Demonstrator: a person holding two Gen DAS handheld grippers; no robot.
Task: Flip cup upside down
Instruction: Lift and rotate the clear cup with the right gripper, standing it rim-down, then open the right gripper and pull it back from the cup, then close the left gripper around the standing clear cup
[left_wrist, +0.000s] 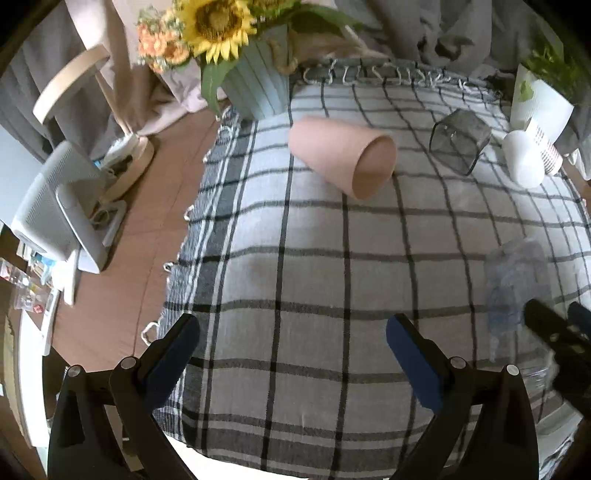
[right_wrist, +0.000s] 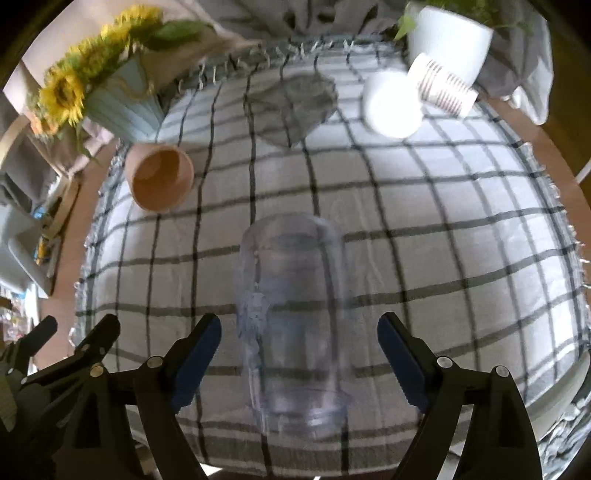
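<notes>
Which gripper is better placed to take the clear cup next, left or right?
Right. The clear cup lies between the open fingers of the right gripper. The left gripper is also open, but only checked cloth lies between its fingers.

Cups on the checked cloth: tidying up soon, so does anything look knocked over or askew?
Yes. The pink cup and the dark glass cup lie on their sides near the far edge. The clear cup stands between the open right tongs.

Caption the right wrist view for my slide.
Open right gripper straddling a clear cup on the checked cloth.
</notes>
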